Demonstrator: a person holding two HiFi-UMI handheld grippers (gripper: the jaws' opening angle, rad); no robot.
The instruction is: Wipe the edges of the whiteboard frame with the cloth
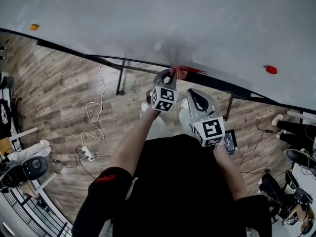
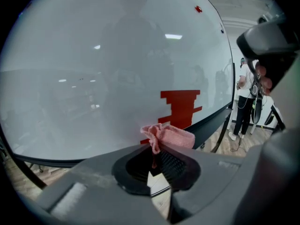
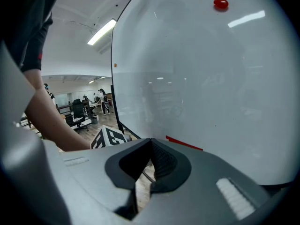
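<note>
Left gripper: jaws pinched on pink cloth, centre of head view, pressed to the whiteboard frame at its lower edge, apparently to wipe along it. Right gripper: jaws together, empty, just right, seemingly idle. Whiteboard: upper picture.

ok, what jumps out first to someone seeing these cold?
The large glossy white whiteboard fills the top of the head view, with a small red round magnet at its right. At its black bottom frame edge, the left tool is shut on a small pink woven cloth held at the frame. The right tool sits just beside it, shut and empty.
</note>
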